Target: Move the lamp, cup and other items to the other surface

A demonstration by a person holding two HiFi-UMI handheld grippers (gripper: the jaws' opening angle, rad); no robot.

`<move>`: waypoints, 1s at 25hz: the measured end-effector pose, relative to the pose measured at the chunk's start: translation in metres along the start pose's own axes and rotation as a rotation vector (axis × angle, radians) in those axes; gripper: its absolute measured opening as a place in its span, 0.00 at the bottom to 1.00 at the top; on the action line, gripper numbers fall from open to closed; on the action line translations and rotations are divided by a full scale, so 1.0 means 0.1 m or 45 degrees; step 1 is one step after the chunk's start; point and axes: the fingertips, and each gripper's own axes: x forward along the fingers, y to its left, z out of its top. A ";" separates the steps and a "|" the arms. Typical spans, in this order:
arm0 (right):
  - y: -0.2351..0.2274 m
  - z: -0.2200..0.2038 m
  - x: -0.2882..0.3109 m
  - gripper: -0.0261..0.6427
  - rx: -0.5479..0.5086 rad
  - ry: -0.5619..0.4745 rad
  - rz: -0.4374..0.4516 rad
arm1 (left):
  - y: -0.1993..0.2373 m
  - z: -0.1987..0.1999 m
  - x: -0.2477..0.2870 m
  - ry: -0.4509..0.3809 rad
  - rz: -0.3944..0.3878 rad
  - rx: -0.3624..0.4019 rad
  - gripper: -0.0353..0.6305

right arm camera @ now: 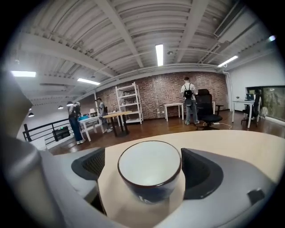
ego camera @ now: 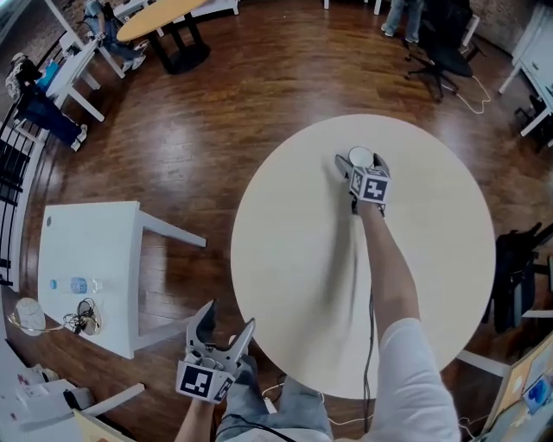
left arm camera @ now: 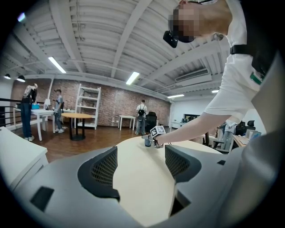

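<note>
A dark blue cup (ego camera: 360,158) with a white inside stands upright on the round cream table (ego camera: 294,285), toward its far side. My right gripper (ego camera: 358,162) reaches across the table and has the cup (right arm camera: 150,171) between its jaws. The jaws stand wide, with a gap on the cup's left side, so it is open. My left gripper (ego camera: 226,330) hangs open and empty off the table's near left edge; in its own view (left arm camera: 140,167) the cup (left arm camera: 148,142) shows far off. A lamp (ego camera: 30,315) and a water bottle (ego camera: 78,285) lie on the white square table (ego camera: 104,242).
A tangle of cables (ego camera: 86,319) lies by the lamp. A strip of wooden floor separates the two tables. A black office chair (ego camera: 445,52) and an oval wooden table (ego camera: 160,17) stand far off. Dark furniture (ego camera: 518,268) sits by the round table's right edge.
</note>
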 end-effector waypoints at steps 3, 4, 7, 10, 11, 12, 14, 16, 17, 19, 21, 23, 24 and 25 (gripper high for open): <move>-0.07 -0.23 0.13 0.83 -0.067 0.117 -0.072 | 0.07 -0.08 -0.10 0.006 0.017 -0.006 0.55; -0.11 -0.29 0.13 0.77 -0.092 0.159 -0.112 | 0.10 -0.10 -0.13 0.007 0.026 -0.006 0.55; -0.09 -0.31 0.09 0.67 -0.151 0.212 -0.133 | 0.17 -0.17 -0.21 0.012 0.048 -0.017 0.55; 0.20 -0.07 -0.07 0.67 -0.250 0.120 -0.023 | 0.15 -0.19 -0.26 0.014 0.032 -0.031 0.55; 0.31 0.01 -0.16 0.67 -0.267 0.086 0.017 | 0.14 -0.17 -0.28 0.007 0.025 -0.037 0.55; 0.43 0.10 -0.29 0.67 -0.275 0.058 0.056 | 0.14 -0.13 -0.28 -0.007 0.021 -0.048 0.55; 0.70 0.26 -0.60 0.67 -0.302 0.023 0.122 | 0.15 -0.01 -0.27 -0.053 0.014 -0.077 0.55; 0.95 0.38 -0.97 0.67 -0.318 0.001 0.172 | 0.15 0.18 -0.26 -0.105 0.000 -0.081 0.55; 1.06 0.42 -1.18 0.67 -0.310 -0.010 0.194 | 0.13 0.30 -0.26 -0.128 -0.008 -0.083 0.55; 1.27 0.49 -1.66 0.67 -0.266 -0.023 0.229 | 0.05 0.58 -0.29 -0.169 -0.023 -0.114 0.55; 1.48 0.54 -2.17 0.67 -0.227 -0.037 0.242 | 0.06 0.79 -0.36 -0.230 -0.034 -0.088 0.55; 1.73 0.60 -2.64 0.67 -0.209 -0.064 0.249 | 0.13 0.95 -0.46 -0.291 -0.053 -0.059 0.55; 1.88 0.63 -2.87 0.67 -0.199 -0.079 0.258 | 0.16 1.03 -0.53 -0.313 -0.061 -0.069 0.55; 2.03 0.65 -3.09 0.67 -0.186 -0.095 0.270 | 0.18 1.11 -0.61 -0.328 -0.068 -0.086 0.55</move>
